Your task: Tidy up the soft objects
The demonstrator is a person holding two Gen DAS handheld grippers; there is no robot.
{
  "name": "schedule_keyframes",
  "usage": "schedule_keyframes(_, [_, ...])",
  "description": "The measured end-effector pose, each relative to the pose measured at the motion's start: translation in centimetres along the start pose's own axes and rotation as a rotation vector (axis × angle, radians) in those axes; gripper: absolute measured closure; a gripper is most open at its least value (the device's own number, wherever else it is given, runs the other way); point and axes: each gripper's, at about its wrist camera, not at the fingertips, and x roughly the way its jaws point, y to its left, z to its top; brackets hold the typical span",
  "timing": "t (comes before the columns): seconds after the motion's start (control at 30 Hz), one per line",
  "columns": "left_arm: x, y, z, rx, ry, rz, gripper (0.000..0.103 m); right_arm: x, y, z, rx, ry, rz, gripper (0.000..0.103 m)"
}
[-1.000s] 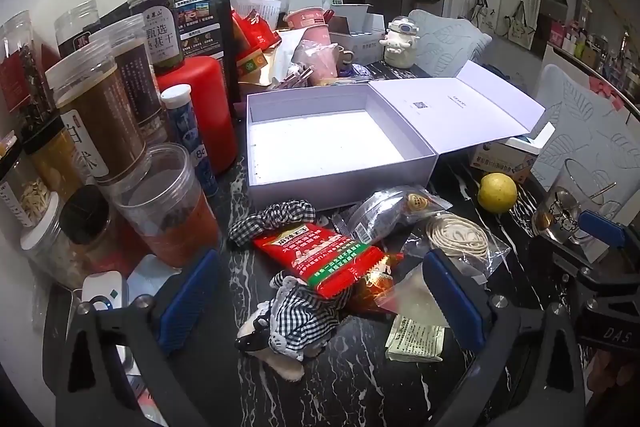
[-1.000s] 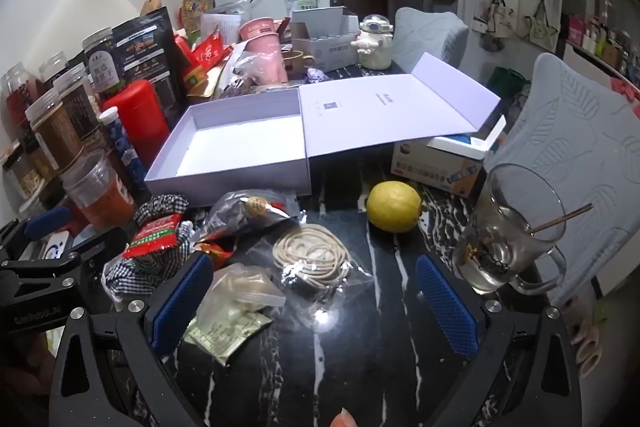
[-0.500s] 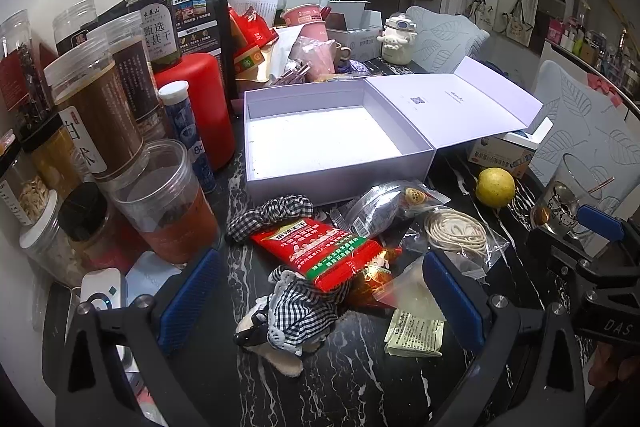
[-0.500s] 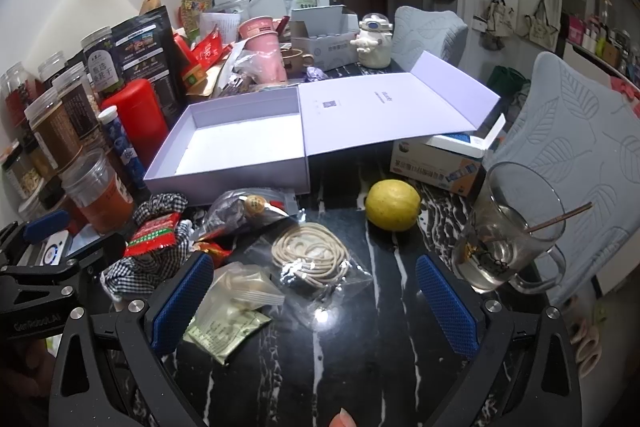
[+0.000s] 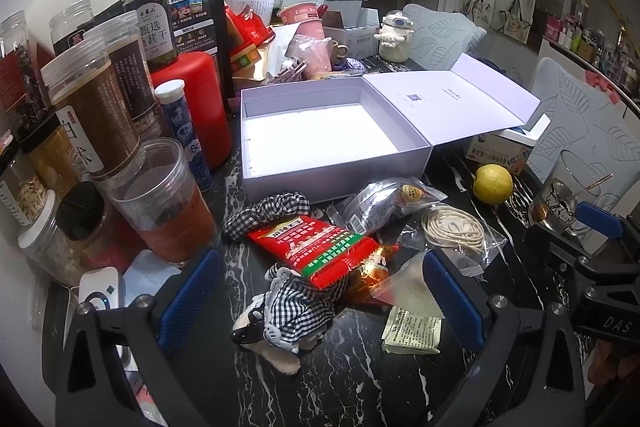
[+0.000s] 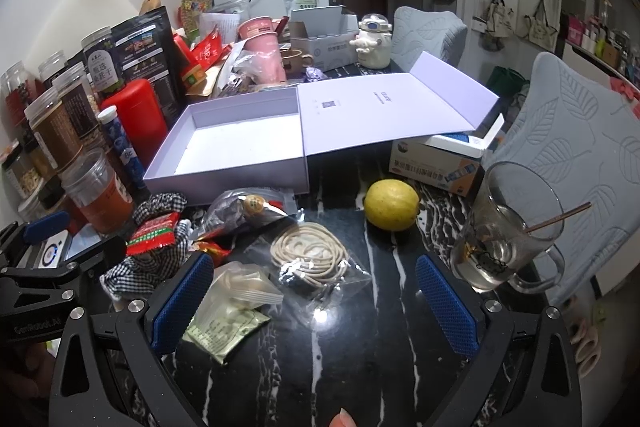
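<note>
A small plush toy in a black-and-white checked dress (image 5: 294,311) lies on the black marble table between my left gripper's open fingers. A checked scrunchie (image 5: 266,213) lies beyond it, with a red snack packet (image 5: 316,247) resting across both. An open, empty lilac box (image 5: 320,135) stands behind. My left gripper (image 5: 320,295) is open and empty. My right gripper (image 6: 316,299) is open and empty, over a bag of cream hair ties (image 6: 310,253) and a clear packet (image 6: 236,291). The plush (image 6: 140,267) and the box (image 6: 240,143) also show in the right wrist view.
Jars and a red canister (image 5: 196,107) crowd the left. A plastic cup (image 5: 166,203) stands by my left finger. A lemon (image 6: 392,205), a glass mug (image 6: 510,235) and a carton (image 6: 440,159) sit right. A silver packet (image 5: 380,201) lies before the box.
My left gripper has edged slightly forward toward the plush toy. The right gripper has barely moved. Both stay open.
</note>
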Motion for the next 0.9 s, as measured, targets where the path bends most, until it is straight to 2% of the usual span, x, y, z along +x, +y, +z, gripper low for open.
schedule_keyframes(0.9, [-0.13,-0.34,0.10,0.002,0.001,-0.010,0.000,-0.13,-0.30,-0.17,0.000,-0.005,-0.002,0.000])
